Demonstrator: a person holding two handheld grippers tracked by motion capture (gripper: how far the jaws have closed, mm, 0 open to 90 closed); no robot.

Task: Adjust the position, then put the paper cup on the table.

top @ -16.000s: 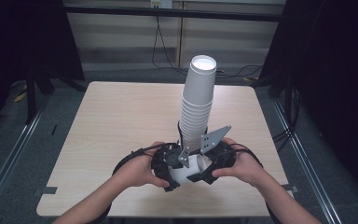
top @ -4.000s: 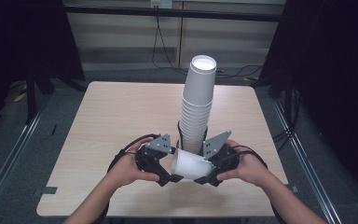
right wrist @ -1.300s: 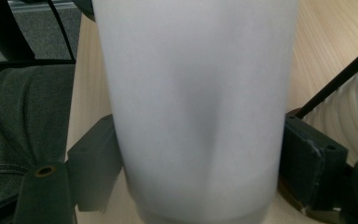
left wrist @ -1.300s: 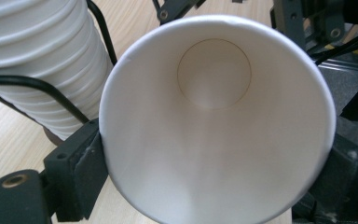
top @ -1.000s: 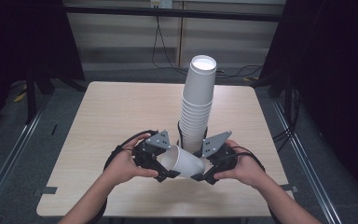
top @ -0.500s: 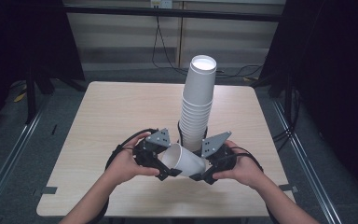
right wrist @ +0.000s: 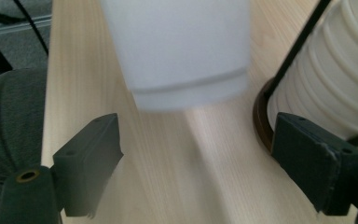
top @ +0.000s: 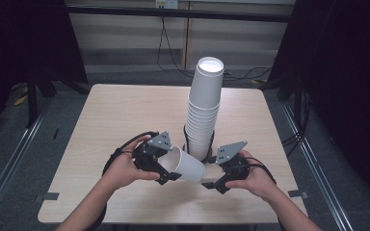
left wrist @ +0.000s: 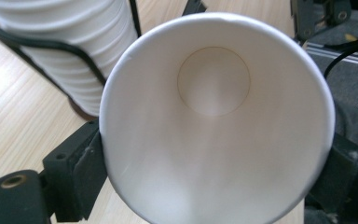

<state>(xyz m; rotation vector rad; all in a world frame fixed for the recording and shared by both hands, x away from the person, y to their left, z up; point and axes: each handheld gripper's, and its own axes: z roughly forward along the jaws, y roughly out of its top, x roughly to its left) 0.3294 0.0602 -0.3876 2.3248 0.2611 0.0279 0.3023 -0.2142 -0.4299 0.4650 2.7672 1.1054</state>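
A single white paper cup (top: 190,167) lies on its side just above the table's front middle. My left gripper (top: 172,166) is shut on its rim. In the left gripper view the cup's open mouth (left wrist: 214,116) faces the camera, and the black jaws of the left gripper (left wrist: 214,170) press on both sides of it. My right gripper (top: 211,173) stands open just behind the cup's base. In the right gripper view the blurred cup base (right wrist: 186,60) hangs ahead of the right gripper (right wrist: 203,161) and is not between its jaws.
A tall stack of white cups (top: 204,108) stands in a black wire holder (top: 187,137) right behind both grippers; the stack (right wrist: 340,70) lies close beside my right jaw. The wooden table (top: 125,110) is bare to the left and far side. Cables trail from both grippers.
The cup has shifted slightly left and tipped further with the left gripper. The right gripper, which held the cup a few seconds ago, now sits just off its base.
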